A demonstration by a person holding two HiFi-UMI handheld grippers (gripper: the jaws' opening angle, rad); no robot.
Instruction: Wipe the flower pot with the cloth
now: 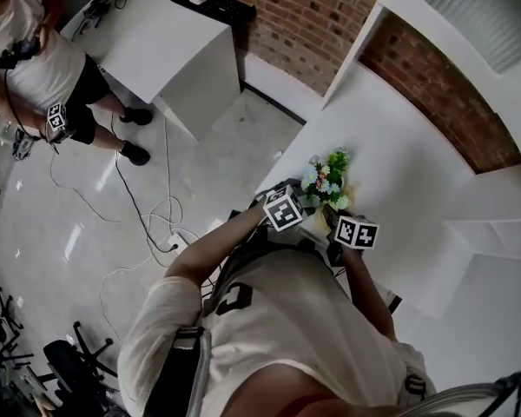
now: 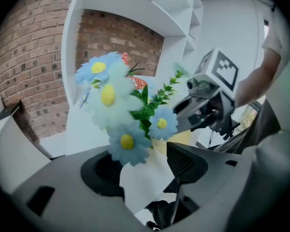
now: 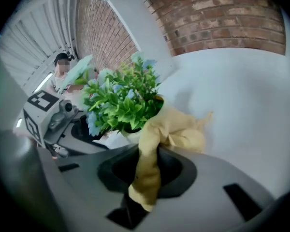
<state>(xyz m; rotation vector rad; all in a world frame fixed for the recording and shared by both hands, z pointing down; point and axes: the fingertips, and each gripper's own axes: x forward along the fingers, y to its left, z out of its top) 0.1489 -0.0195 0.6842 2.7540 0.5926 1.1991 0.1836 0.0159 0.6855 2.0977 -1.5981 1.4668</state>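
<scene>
Wiping step: left fingers (image 2: 184, 164) clamp white flower pot (image 2: 145, 178), right fingers (image 3: 180, 179) pinch yellow cloth (image 3: 150, 166); I'd rub round next.

- Flower pot (image 2: 144, 180): small, white and upright, at the near edge of the white tabletop (image 1: 399, 163). It carries green leaves and pale blue daisies with yellow centres. My left claw (image 2: 145, 167) has it clasped, a pad against each side.
- Cloth (image 3: 171, 129): mustard yellow and crumpled. My right claw (image 3: 146, 173) pinches one twisted tail. The bunched rest lies against the pot's rim, at 4 o'clock from the foliage in the right gripper view.
</scene>
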